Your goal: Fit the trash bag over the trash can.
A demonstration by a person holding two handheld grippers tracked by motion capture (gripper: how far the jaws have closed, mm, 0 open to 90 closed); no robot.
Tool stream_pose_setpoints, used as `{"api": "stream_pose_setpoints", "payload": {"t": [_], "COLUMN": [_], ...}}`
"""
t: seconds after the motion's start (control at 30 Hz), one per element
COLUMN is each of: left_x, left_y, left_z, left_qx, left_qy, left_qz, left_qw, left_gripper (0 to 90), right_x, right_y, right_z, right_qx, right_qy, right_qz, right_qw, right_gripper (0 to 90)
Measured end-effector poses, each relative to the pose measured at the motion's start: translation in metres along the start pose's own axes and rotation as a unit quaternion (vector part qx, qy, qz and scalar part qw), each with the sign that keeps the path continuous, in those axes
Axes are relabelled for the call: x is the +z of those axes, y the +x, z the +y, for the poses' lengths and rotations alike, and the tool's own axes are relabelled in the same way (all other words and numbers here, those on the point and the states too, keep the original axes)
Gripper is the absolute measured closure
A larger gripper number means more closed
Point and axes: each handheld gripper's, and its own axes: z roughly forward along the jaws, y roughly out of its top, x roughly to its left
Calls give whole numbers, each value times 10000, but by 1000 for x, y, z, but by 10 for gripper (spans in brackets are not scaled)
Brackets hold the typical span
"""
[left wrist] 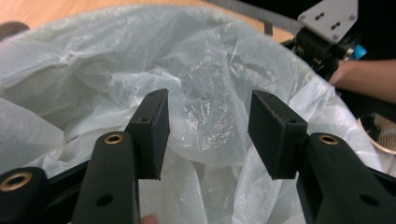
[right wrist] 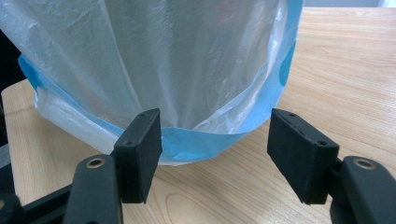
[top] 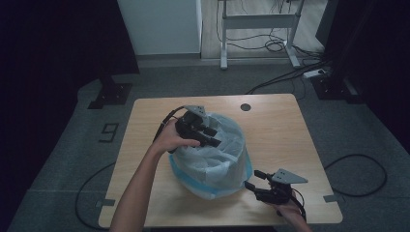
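A round blue bin (top: 211,186) lined with a thin, translucent white plastic bag (top: 212,159) stands near the middle of the light wooden desk (top: 275,130), the bag's rim folded down over the outside of the bin so that only a blue band shows along the bottom. The left gripper (top: 211,137) hangs over the bin's open mouth, pointing down into the crumpled liner; its fingers (left wrist: 152,130) stand spread, with the plastic behind and below them and nothing pinched between the pads. The right gripper (top: 255,180) sits low on the desk just beside the bin's near right side, aimed at the lower edge where the bag hem meets the blue wall (right wrist: 201,140); its fingers (right wrist: 140,149) are also spread, pinching nothing.
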Motion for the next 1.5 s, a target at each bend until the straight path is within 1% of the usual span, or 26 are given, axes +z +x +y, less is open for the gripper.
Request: {"api": "stream_pose_setpoints", "payload": {"t": [0.1,0.23,0.3,0.43,0.47,0.5,0.53,0.57,0.67,0.73,0.77,0.83,0.87,0.9,0.93,1.0,1.07,1.1,1.13,1.17,1.27,1.3,1.33,1.4,1.43,1.5], "left_x": [-1,-4,-4,5,5,12,12,21,32,34,38,41,41,44,44,47,47,45,45,38,25,25,16,12,6,3], "left_y": [-2,-6,-6,-5,-5,-5,-5,-5,-6,-6,-5,-6,-6,-5,-5,-5,-5,-7,-7,-8,-9,-9,-8,-8,-6,-4], "left_z": [2,8,9,16,16,19,19,20,21,21,21,21,21,20,20,19,19,19,19,20,20,20,19,18,15,10], "left_qx": [48,135,132,130,130,124,124,164,195,203,211,220,220,223,223,217,215,251,251,259,243,243,218,196,131,73], "left_qy": [22,-117,-151,43,43,255,255,590,943,1010,1123,1216,1216,1296,1296,1403,1404,1346,1346,1214,1048,1048,989,989,999,1078], "left_qz": [-1,10,13,127,127,208,208,302,336,329,337,340,340,350,350,361,360,355,355,303,386,386,462,514,586,661], "left_qw": [10000,9998,9998,9998,9998,9994,9994,9977,9948,9941,9929,9918,9918,9907,9907,9892,9892,9899,9899,9918,9934,9934,9938,9936,9932,9920], "left_gripper": [479,478,478,480,483,486,489,491,499,501,502,502,502,502,501,497,490,483,473,461,456,456,457,459,460,462], "right_x": [0,0,1,2,2,2,2,1,1,0,0,0,0,1,1,1,1,1,0,0,1,1,1,2,2,2], "right_y": [0,0,1,3,3,2,2,2,1,1,1,1,1,1,1,1,0,0,0,0,1,1,1,2,2,3], "right_z": [0,0,0,-1,-1,-1,-1,-1,-1,-1,-1,-1,-1,-1,-1,-1,-1,-1,-1,-1,-1,-1,-1,-1,-1,-2], "right_qx": [-3,11,-8,-32,-37,-40,-40,-23,-11,-5,0,-12,-12,-24,-24,-33,-22,-23,-22,-21,-25,-28,-30,-43,-57,-66], "right_qy": [-2,1,1,26,26,26,26,20,4,2,-1,4,4,10,10,12,16,14,15,12,22,31,39,44,47,57], "right_qz": [-7,-20,-14,2,3,3,3,1,-12,-15,-16,-12,-12,-7,-7,-11,-13,-18,-19,-18,-18,-15,-13,-8,-7,-9], "right_qw": [10000,10000,10000,10000,10000,10000,10000,10000,10000,10000,10000,10000,10000,10000,10000,10000,10000,10000,10000,10000,10000,10000,10000,10000,10000,10000], "right_gripper": [344,344,343,342,342,343,343,342,342,342,342,342,342,342,342,342,342,342,343,342,342,343,342,342,342,342]}}
